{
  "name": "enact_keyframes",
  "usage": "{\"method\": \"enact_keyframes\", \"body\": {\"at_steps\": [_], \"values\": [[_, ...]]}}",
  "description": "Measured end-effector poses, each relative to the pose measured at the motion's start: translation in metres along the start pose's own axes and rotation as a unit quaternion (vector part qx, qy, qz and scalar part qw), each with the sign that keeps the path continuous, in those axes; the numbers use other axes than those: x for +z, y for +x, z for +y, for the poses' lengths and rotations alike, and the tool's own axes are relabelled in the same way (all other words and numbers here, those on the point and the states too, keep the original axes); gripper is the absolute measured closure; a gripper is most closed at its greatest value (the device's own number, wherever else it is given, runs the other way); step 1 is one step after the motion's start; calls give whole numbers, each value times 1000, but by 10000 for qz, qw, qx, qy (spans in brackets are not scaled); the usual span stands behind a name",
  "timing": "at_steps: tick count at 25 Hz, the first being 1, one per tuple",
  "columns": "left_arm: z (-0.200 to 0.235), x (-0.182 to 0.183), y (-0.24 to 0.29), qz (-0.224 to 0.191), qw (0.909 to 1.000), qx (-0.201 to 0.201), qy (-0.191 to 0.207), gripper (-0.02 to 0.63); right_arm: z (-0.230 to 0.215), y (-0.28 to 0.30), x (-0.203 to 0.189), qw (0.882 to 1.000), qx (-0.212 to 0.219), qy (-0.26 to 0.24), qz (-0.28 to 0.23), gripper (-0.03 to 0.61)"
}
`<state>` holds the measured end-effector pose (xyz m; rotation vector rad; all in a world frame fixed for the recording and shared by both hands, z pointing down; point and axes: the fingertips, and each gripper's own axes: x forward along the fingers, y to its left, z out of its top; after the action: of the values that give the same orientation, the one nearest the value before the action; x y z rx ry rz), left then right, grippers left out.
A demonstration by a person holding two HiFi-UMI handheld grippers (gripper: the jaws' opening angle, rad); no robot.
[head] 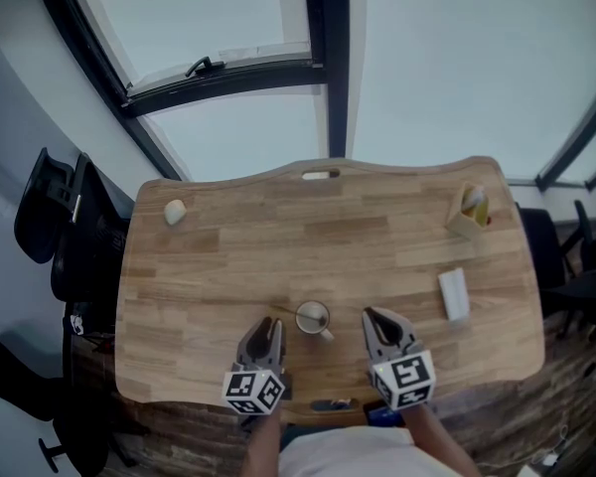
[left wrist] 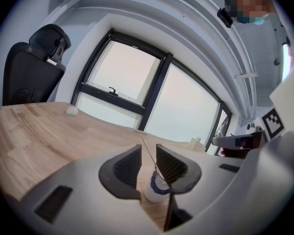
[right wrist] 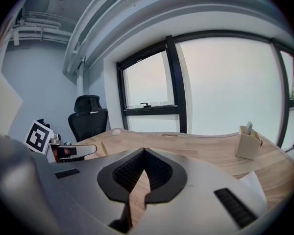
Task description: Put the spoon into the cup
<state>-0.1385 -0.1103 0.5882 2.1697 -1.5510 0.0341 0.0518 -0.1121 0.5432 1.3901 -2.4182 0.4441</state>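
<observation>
Left gripper (head: 270,328) jaws apart; right gripper (right wrist: 144,151) closed, empty | cup (left wrist: 154,190) half-hidden; spoon (left wrist: 148,152) faint

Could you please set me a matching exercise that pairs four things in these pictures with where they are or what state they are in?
Things:
1. cup
2. beige holder
3. pale round lump
4. right gripper

Places or states:
A. far left corner of the table
B. jaws together, holding nothing
C. by the near edge, in the middle
D. far right corner

Pairs: 1-C; 2-D; 3-A; 4-B
</observation>
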Motion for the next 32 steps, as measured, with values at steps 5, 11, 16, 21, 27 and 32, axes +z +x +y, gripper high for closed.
{"method": "enact_keyframes", "body": {"at_steps": [5,11,16,21,27,32], "values": [[-12,30,-10,-270,9986,-284,356,528,7,0,7,9999,-55,-25,-137,581],[-15,57,-20,-436,9951,-539,708,614,18,2,17,9997,-151,-27,-208,581],[-19,77,-22,-425,9922,-731,914,614,27,1,32,9990,-265,9,-370,581],[-31,90,-16,-450,9879,-1073,1029,614,33,0,42,9989,-341,-35,-330,581],[-36,100,-12,-471,9857,-1300,960,614,30,-5,44,9983,-486,-10,-332,581],[-47,105,-15,-501,9823,-1621,789,614,21,-6,49,9965,-645,16,-540,581]]}}
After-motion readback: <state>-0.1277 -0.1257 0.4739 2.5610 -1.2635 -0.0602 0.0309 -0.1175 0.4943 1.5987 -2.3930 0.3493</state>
